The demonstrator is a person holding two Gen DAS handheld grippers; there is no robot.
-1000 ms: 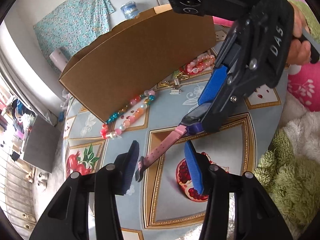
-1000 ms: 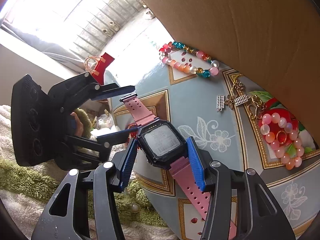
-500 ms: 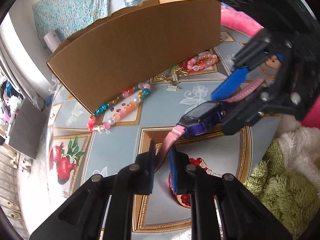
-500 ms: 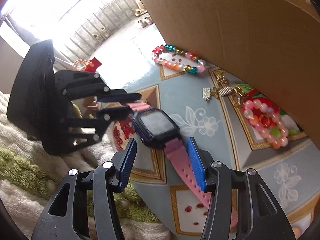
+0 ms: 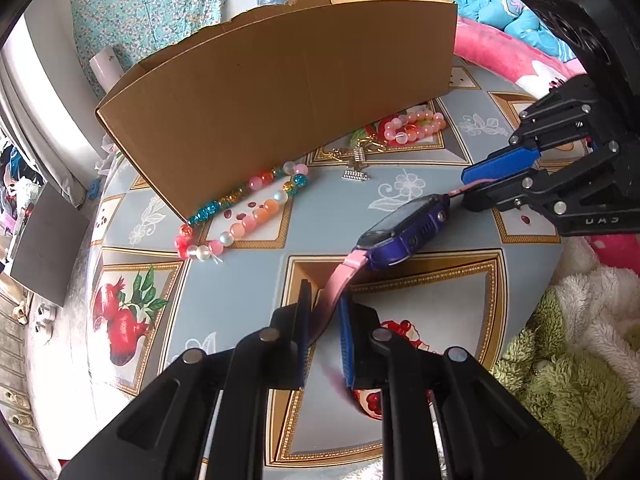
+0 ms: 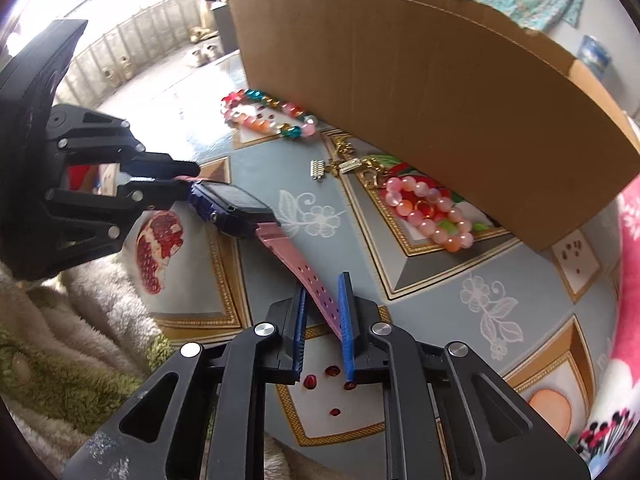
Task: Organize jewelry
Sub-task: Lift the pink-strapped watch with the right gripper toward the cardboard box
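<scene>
A watch [image 5: 404,228] with a dark purple case and pink straps hangs just above the table between both grippers. My left gripper [image 5: 324,300] is shut on one pink strap [image 5: 340,276]. The right gripper [image 5: 466,190] comes in from the right and pinches the other strap. In the right wrist view, the right gripper [image 6: 322,292] has its jaws closing on the perforated strap [image 6: 296,264], blue pads against it. The left gripper [image 6: 192,180] holds the far strap beside the watch [image 6: 232,208].
A tall cardboard box [image 5: 280,80] stands at the back of the patterned table [image 5: 440,320]. Along its foot lie a multicoloured bead bracelet [image 5: 248,208], a gold chain with a silver charm [image 5: 356,168] and a pink bead bracelet [image 5: 412,126]. A fluffy blanket [image 5: 560,360] borders the table.
The left gripper shut on the pink strap. The right gripper let go of the watch case, slid back along the other strap and closed on it.
</scene>
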